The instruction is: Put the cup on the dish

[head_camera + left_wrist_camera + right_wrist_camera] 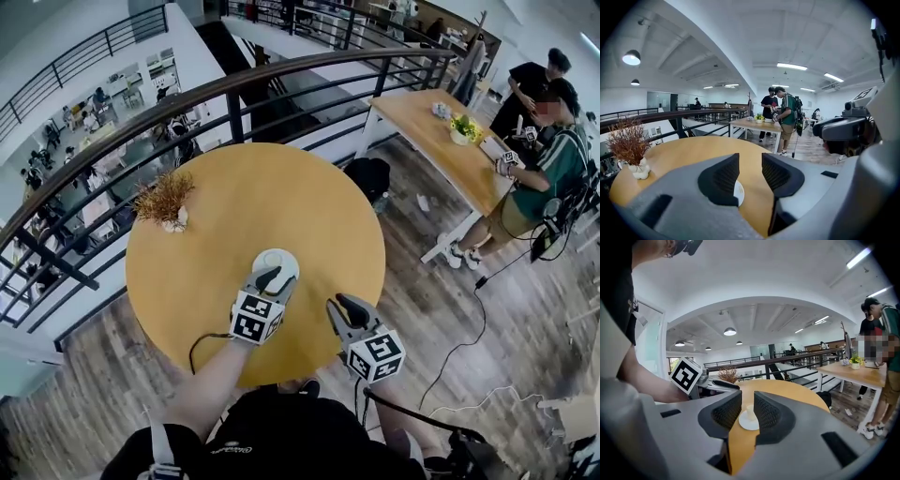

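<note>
A small white cup point(750, 411) stands upright on a white dish point(749, 423) on the round wooden table point(216, 216). In the head view my left gripper point(269, 276) hangs over the near edge of the dish point(283, 259) and hides most of the cup. The left gripper view has the left gripper point(750, 161) with a gap between its jaws and nothing in it; only a sliver of the dish point(738, 192) shows below. My right gripper point(747, 399) sits back at the table's near right edge point(343, 302), its jaws narrowly apart and empty, pointing at the cup.
A dried plant in a white pot point(166, 200) stands at the table's far left. A dark railing point(234, 89) curves behind the table. A long wooden table point(450, 141) with people beside it is at the right. A black cable point(199, 343) lies near the front edge.
</note>
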Available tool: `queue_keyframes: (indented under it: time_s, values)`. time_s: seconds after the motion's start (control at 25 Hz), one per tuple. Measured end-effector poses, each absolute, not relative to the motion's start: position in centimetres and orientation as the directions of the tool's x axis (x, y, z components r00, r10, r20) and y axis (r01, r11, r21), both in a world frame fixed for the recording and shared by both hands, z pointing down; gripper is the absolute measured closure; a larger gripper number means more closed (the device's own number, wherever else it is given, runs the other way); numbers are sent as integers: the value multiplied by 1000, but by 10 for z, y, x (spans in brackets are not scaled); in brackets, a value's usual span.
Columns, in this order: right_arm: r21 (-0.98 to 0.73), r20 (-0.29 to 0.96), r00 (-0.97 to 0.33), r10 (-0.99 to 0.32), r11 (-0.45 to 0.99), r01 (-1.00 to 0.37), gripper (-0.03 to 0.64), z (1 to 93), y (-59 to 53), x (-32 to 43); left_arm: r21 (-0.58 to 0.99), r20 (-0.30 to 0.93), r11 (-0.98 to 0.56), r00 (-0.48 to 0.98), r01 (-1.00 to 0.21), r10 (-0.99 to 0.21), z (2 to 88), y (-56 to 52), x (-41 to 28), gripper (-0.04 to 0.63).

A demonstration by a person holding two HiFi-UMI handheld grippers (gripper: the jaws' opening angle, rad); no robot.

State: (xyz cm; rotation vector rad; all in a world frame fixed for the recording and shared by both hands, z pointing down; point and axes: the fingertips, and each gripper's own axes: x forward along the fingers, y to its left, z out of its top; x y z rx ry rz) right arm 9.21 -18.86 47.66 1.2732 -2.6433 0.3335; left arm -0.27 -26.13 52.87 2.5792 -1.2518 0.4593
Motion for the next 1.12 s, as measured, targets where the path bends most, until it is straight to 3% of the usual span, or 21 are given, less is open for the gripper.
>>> queue_keyframes:
  time_s: [0.36, 1.12]
  values:
    - [-85, 203, -634, -746, 632, -770, 538, 445, -186, 87, 49, 284, -645, 630, -763, -723, 471, -238, 20, 513]
    - [-89, 216, -632, -744, 630, -772, 566, 447, -187, 86, 59, 259, -685, 674, -726, -692, 454, -228, 33, 514]
